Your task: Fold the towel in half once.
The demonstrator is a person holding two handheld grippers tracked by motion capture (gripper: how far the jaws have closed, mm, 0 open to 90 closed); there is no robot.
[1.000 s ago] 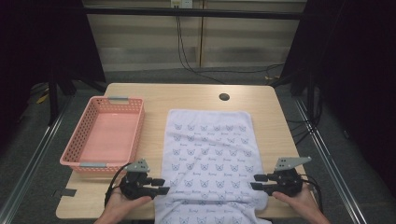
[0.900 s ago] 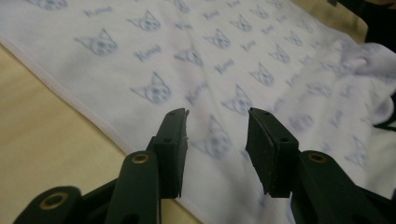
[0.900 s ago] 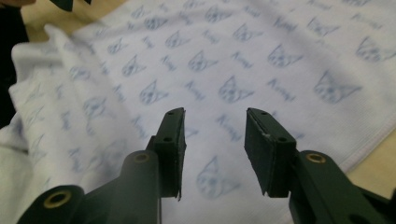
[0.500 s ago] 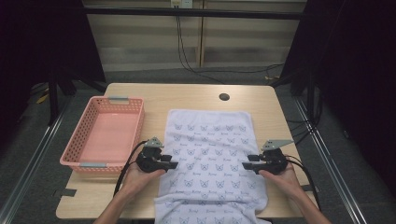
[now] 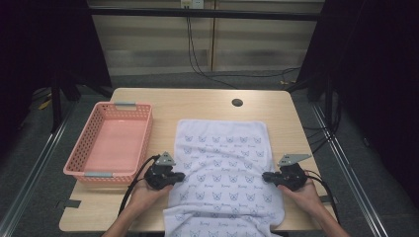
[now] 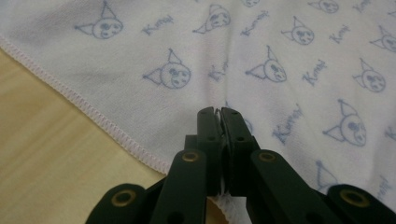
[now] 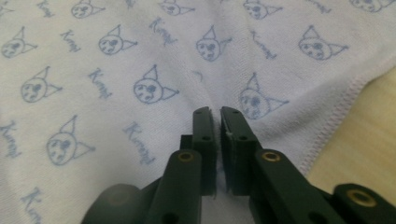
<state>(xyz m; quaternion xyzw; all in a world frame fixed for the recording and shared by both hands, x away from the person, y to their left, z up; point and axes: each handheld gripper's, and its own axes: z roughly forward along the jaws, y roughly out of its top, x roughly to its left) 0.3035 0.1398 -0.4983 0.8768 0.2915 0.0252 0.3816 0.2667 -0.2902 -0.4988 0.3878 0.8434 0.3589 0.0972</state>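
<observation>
The towel [image 5: 225, 173] lies flat on the table [image 5: 197, 101], near end hanging off the front edge — pink basket [image 5: 109, 143] just to its left. Both grippers just snapped closed: left gripper [image 5: 179, 176] pinches the left hem, right gripper [image 5: 267, 176] pinches the right hem — 2 grips, cloth between the jaws.

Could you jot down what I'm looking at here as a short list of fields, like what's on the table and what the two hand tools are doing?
Table: pale wooden table, a small round hole near its far edge
Cloth: white towel with a blue cat-face print, spread flat, near end hanging over the table edge
Basket: pink basket, left of the towel, nothing in it
Left gripper: fingers shut, pinching the towel's left edge
Right gripper: fingers shut, pinching the towel's right edge
Both grips: just closed
</observation>
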